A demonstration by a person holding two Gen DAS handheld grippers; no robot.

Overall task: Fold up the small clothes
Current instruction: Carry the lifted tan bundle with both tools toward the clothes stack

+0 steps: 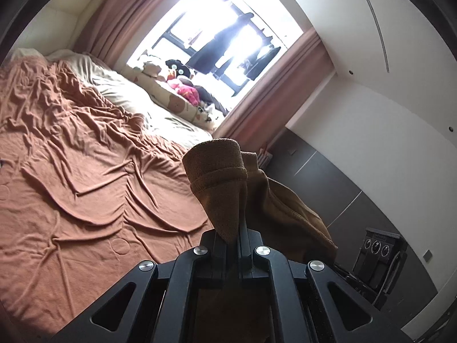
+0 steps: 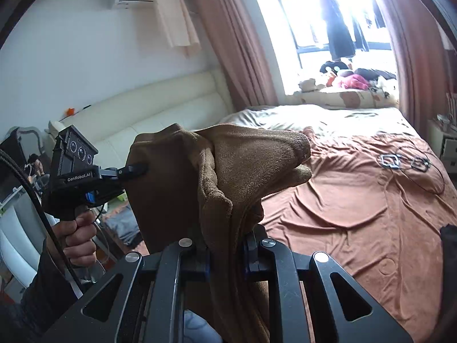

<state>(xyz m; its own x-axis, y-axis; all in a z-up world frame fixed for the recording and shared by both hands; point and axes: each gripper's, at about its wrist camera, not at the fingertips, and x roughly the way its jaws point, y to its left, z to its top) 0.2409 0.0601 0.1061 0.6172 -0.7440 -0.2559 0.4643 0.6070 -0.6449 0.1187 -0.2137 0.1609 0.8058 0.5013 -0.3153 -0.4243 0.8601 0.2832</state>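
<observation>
Brown garment (image 2: 228, 165) between both claws

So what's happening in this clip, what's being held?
A person holds a brown garment up over the bed, with one pair of tongs in each hand. The left tongs are shut on one edge of it, and the right tongs are shut on a bunched part. The cloth hangs between them, not yet laid out or folded.

The garment (image 2: 228, 177) hangs between both grippers above the bed (image 2: 357, 200); behind the bed, probably toys (image 2: 348, 78) lie on the windowsill.
</observation>
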